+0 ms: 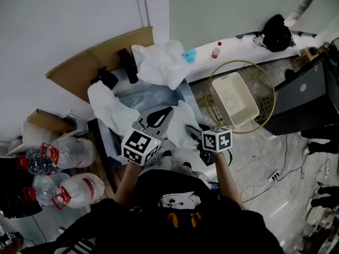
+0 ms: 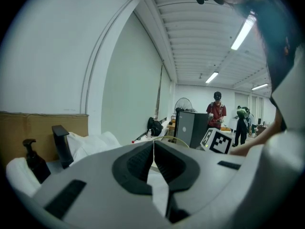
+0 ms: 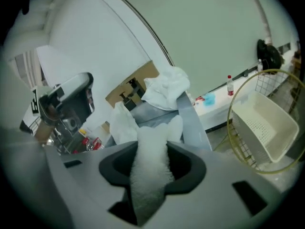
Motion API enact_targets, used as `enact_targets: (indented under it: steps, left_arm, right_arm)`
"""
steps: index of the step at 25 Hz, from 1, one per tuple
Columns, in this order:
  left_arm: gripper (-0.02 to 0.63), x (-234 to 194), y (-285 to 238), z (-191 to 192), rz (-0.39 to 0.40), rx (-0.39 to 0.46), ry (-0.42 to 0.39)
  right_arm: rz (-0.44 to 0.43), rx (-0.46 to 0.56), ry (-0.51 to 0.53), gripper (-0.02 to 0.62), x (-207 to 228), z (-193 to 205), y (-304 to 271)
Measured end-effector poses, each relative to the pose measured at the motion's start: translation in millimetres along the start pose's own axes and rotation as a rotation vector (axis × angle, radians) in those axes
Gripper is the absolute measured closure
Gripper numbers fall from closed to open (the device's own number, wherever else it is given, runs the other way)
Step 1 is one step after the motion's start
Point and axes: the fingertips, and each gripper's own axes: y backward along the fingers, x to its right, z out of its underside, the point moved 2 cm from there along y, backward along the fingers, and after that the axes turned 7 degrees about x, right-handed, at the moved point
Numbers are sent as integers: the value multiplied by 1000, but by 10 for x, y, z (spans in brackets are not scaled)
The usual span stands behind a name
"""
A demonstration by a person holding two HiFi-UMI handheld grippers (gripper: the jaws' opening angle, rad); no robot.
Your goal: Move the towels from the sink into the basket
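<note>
Towel (image 3: 151,137) sits pinched in your right gripper (image 3: 153,162), whose jaws are closed on it at the sink's (image 1: 153,95) near right corner. Your left gripper (image 2: 153,163) has its jaws pressed together, empty. Another towel (image 1: 159,62) drapes over the sink's far corner, and the basket (image 1: 233,97) stands to the right of the sink.

Person wearing a black top (image 1: 175,208) with white graphic and orange print. Left gripper (image 1: 165,114) and right gripper (image 1: 197,137): pale grey shells, black jaw pads, each bearing a black-and-white marker cube (image 1: 140,146).
</note>
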Motion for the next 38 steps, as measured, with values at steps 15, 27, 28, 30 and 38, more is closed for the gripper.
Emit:
enact_targets:
  steps: [15,27,28,30,38]
  left_arm:
    - [597,-237,58,-110,51,40,5]
    - [597,63,-274,-221,166,56,12]
    - [597,92,-336,-214,170,52,12]
    - [597,161,-475,-191,174,40,13]
    - [597,488,-1291,-230,184,29,18]
  right_arm:
    - [-39,384,-61,468,-597,-923,417]
    - [-9,633,-89,471,-356,-1529,1131]
    - [3,642,-83,469,-279,-1574,1189]
    - [22,650,-79,470,-101,-1632,1296]
    - [24,717,-81,471,640,-1980,1822]
